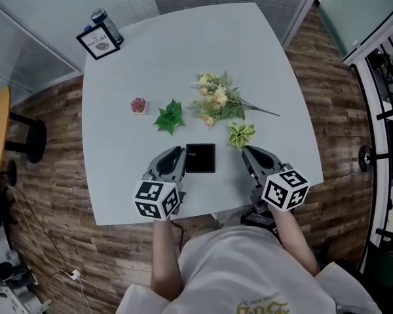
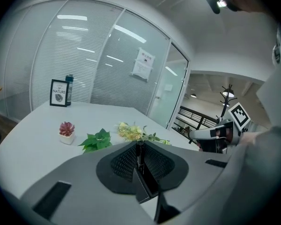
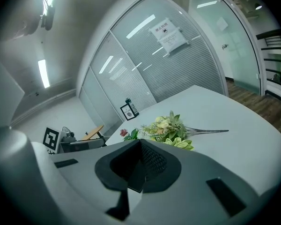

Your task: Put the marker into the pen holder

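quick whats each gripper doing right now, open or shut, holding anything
Left gripper: shut on the marker.
Right gripper: shut, nothing between its jaws.

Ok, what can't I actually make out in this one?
- The marker: left gripper view shows only a thin dark sliver between the shut jaws; in the head view the left gripper covers it.
- The pen holder: head view shows just a dark square top; inside unreadable; gripper bodies block it in both gripper views.
- The framed sign: small print too small.

Overhead; two low, probably near table [image 1: 183, 57]
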Tool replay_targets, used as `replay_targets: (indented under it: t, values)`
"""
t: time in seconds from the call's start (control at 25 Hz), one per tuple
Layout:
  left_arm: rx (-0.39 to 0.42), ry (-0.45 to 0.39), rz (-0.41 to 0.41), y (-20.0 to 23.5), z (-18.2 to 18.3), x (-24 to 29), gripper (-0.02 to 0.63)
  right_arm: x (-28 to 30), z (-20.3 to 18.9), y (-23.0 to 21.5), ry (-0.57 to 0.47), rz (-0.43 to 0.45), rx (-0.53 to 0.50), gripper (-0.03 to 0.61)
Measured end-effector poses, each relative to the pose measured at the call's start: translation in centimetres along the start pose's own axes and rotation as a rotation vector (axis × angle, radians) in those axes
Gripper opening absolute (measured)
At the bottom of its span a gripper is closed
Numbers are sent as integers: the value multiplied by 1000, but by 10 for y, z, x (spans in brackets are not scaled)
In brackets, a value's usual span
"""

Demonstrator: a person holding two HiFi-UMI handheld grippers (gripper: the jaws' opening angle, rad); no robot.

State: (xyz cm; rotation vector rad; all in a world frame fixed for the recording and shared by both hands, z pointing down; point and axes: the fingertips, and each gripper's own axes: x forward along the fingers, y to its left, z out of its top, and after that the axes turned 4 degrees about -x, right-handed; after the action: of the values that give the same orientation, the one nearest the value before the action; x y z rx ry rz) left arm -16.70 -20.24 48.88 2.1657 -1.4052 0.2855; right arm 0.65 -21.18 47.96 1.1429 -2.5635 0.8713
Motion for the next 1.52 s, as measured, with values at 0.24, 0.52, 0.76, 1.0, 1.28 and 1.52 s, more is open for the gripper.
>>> replay_targets:
  t: [0.24,0.52,0.76,1.0,1.28,1.52]
  values:
    - [47,46,6,-1,-8,12,48,7,-4,-5,11,-8,-16,17]
    - [69,90,14,-2,-18,23,48,8,-12,-16,27,-19,-2,17]
    - [87,125,22,-2,-28,31,48,9,-18,-26,37,-33,11,17]
    - [91,132,20,-2,-33,38,48,10,-23,-28,45,-28,28,17]
    - [131,134,20,-2,-34,41,48,13,-27,-30,51,-30,37,17]
    - [172,158,22,-4,-35,42,49,15,-24,-28,48,-28,33,17]
